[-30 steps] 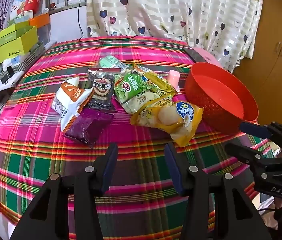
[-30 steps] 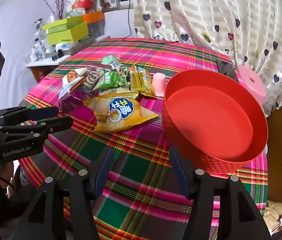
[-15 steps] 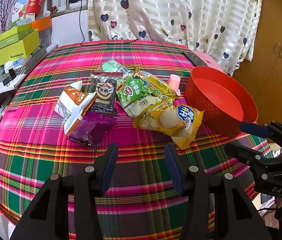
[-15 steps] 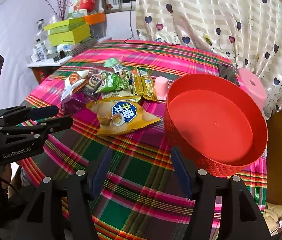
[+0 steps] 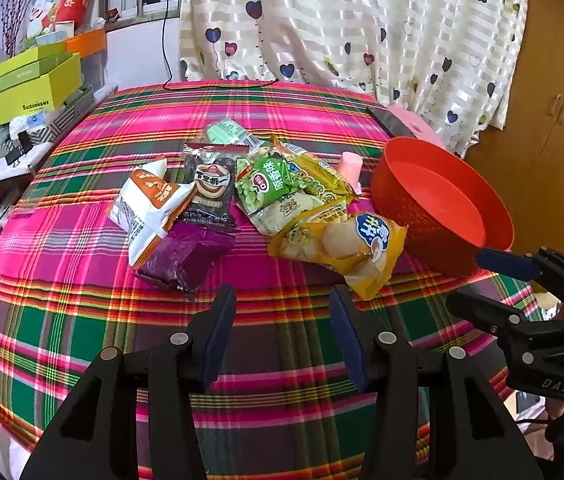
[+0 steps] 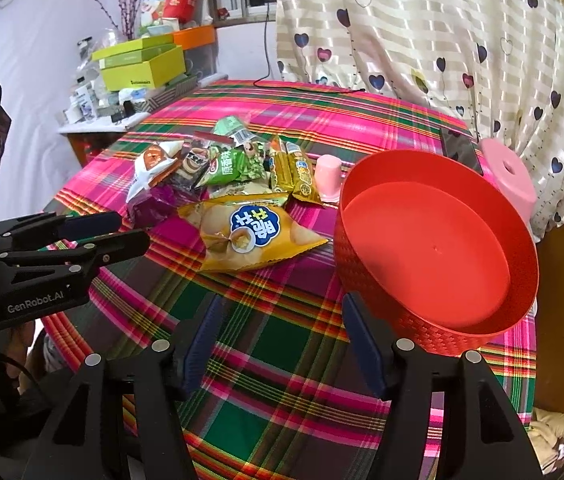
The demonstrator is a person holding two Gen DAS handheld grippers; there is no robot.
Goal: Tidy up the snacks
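I've just spread my right tool (image 6: 282, 332) wider, still empty like the left tool (image 5: 282, 320), near the yellow chip bag (image 6: 250, 236) beside the red basket (image 6: 421, 312).

Bare tablecloth (image 5: 282, 344) ahead — snack pile (image 5: 266, 208), red basket (image 5: 441, 208) beyond

A pink-green plaid tablecloth (image 5: 82, 248) carries a red basket (image 6: 437, 312), yellow chip bag (image 5: 345, 240), purple packet (image 5: 186, 256) and green snack pouch (image 5: 266, 184), before a heart-dotted cream curtain (image 5: 361, 32).
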